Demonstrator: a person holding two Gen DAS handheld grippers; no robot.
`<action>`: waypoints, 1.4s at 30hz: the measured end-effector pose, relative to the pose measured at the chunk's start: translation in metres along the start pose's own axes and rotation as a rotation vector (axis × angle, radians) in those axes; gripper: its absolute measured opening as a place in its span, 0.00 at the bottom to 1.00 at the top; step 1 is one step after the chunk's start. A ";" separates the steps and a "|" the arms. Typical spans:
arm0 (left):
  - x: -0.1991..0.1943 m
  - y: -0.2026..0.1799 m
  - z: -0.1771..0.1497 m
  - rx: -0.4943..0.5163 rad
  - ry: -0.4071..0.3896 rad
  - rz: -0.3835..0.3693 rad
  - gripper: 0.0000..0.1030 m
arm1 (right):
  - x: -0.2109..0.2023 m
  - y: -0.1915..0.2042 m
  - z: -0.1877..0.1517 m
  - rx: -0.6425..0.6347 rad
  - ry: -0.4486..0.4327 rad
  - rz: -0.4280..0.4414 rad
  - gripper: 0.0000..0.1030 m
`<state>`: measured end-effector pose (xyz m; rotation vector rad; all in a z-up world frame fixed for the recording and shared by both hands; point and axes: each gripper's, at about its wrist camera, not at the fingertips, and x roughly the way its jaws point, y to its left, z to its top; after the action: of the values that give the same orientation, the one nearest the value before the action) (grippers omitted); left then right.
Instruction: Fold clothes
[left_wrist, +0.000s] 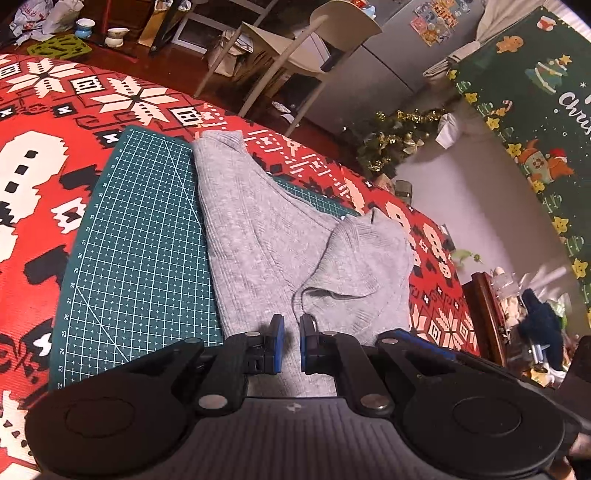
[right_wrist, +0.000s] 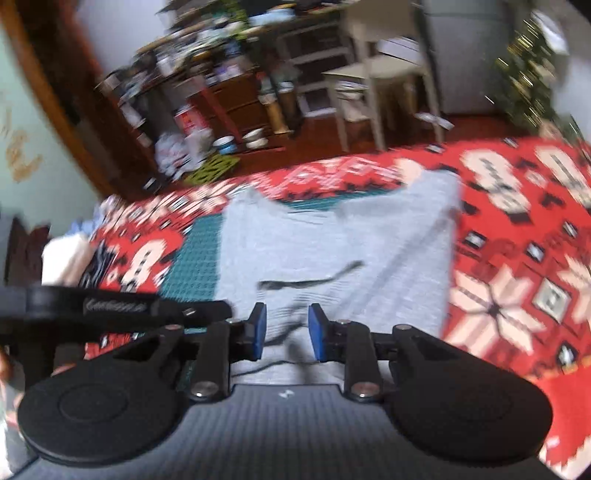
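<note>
A grey knit sweater (left_wrist: 266, 236) lies partly folded on a green cutting mat (left_wrist: 147, 229), with one flap turned over at its right side. My left gripper (left_wrist: 291, 321) hovers just above the sweater's near edge, its blue pads a narrow gap apart with nothing clamped between them. The right wrist view is blurred by motion. In it the same sweater (right_wrist: 332, 236) spreads ahead, and my right gripper (right_wrist: 286, 314) stands open over its near part with only cloth below.
The mat lies on a red snowflake-patterned cloth (left_wrist: 44, 147) covering the table. A beige chair (left_wrist: 295, 48), a small tinsel tree (left_wrist: 399, 140) and a green Christmas hanging (left_wrist: 535, 110) stand beyond the table. A black part of the other gripper (right_wrist: 110, 306) crosses the left of the right wrist view.
</note>
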<state>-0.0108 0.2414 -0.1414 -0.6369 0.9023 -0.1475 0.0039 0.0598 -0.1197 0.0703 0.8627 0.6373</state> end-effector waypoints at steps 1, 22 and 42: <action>0.000 0.002 0.000 -0.006 -0.001 0.003 0.06 | 0.003 0.008 -0.001 -0.042 0.004 0.004 0.27; -0.009 0.014 0.006 -0.061 0.004 -0.085 0.06 | 0.011 0.029 -0.008 -0.077 0.043 0.018 0.03; -0.023 -0.018 -0.011 0.240 -0.026 -0.073 0.23 | -0.026 -0.036 -0.005 -0.123 0.167 -0.163 0.22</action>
<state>-0.0309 0.2305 -0.1198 -0.4471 0.8220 -0.3076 0.0055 0.0152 -0.1165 -0.1647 0.9769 0.5463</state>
